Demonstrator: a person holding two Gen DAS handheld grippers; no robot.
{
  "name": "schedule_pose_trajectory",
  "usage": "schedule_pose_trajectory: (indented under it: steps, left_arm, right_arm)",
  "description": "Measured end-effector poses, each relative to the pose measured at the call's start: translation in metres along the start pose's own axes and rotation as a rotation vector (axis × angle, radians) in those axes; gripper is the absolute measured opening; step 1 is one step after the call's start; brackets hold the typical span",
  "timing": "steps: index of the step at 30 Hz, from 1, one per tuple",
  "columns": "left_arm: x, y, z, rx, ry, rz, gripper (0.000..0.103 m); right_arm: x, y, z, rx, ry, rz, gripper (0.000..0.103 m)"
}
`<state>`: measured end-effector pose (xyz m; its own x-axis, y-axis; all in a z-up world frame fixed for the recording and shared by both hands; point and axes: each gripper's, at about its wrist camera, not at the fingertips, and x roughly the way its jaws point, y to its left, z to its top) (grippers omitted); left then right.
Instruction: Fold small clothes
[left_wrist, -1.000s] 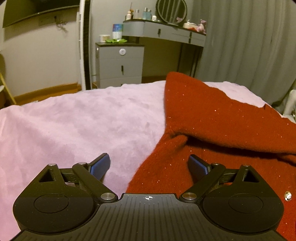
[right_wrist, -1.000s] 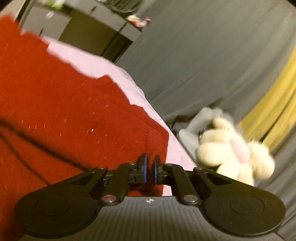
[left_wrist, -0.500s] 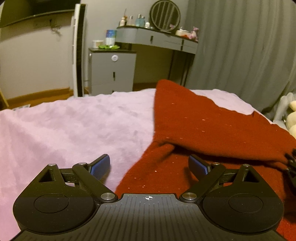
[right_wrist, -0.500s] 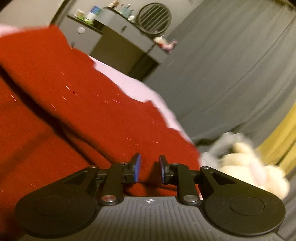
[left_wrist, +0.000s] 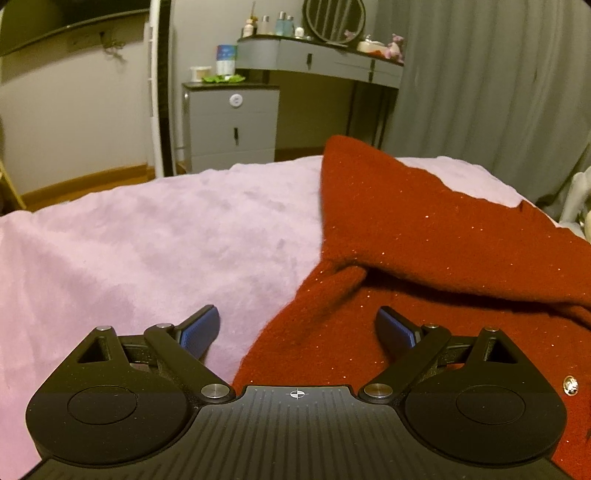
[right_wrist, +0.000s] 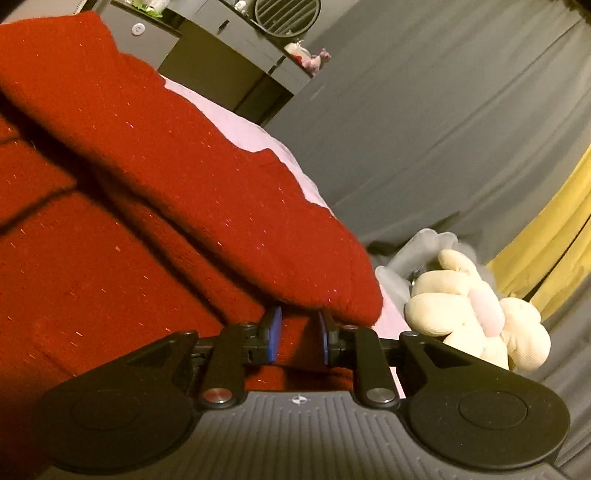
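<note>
A red knitted garment (left_wrist: 424, 240) with fine glitter lies on a pink plush bedspread (left_wrist: 147, 240). One flap is folded across its body. My left gripper (left_wrist: 297, 325) is wide open and empty, low over the garment's left edge. In the right wrist view the garment (right_wrist: 147, 184) fills the left half. My right gripper (right_wrist: 297, 332) is partly open, its blue pads (right_wrist: 274, 332) apart, just below the folded flap's corner (right_wrist: 354, 299). It holds nothing.
A cream plush toy (right_wrist: 472, 310) lies at the bed's right side. Grey curtains (left_wrist: 480, 92) hang behind the bed. A grey drawer cabinet (left_wrist: 231, 125) and a dressing table (left_wrist: 321, 62) with a round mirror stand beyond the far edge.
My right gripper opened and let go of the folded flap's corner, which now lies on the garment. The left gripper stayed open, with only slight shifts of view.
</note>
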<state>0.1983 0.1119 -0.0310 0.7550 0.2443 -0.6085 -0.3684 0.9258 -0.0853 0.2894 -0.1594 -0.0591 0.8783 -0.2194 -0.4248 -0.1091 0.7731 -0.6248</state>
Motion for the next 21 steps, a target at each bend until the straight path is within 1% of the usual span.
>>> schedule_pose_trajectory:
  steps: [3,4,6,8,11,13,15,17,21]
  left_arm:
    - [0.001,-0.001,-0.001,0.012,-0.003,0.01,0.096]
    - [0.0,-0.001,-0.001,0.014,-0.006,0.012,0.096]
    - [-0.002,-0.002,0.0,0.013,-0.008,0.01,0.096]
    - [-0.006,-0.002,0.001,-0.004,-0.011,-0.012,0.096]
    - [-0.013,0.003,0.005,-0.066,0.001,-0.095,0.095]
    - [-0.019,0.008,0.007,-0.108,0.018,-0.158,0.095]
    - [-0.023,0.009,0.008,-0.117,0.03,-0.2,0.095]
    - [-0.027,0.007,0.009,-0.109,0.032,-0.211,0.095]
    - [-0.028,-0.003,0.011,-0.07,0.041,-0.242,0.095]
  right_arm:
    - [-0.011,-0.002,0.011,-0.048,0.041,-0.009,0.019]
    - [-0.018,-0.005,0.014,-0.034,0.049,-0.006,0.019]
    - [-0.038,-0.017,0.013,0.029,0.056,0.028,0.019]
    - [-0.061,-0.029,0.003,0.123,0.076,0.075,0.023]
    - [-0.092,-0.043,-0.012,0.277,0.109,0.149,0.024]
    - [-0.104,-0.049,-0.017,0.351,0.118,0.191,0.026]
    - [-0.108,-0.058,-0.016,0.431,0.115,0.23,0.029]
    - [-0.105,-0.07,-0.015,0.531,0.104,0.269,0.031]
    - [-0.077,-0.091,-0.023,0.751,0.123,0.373,0.031]
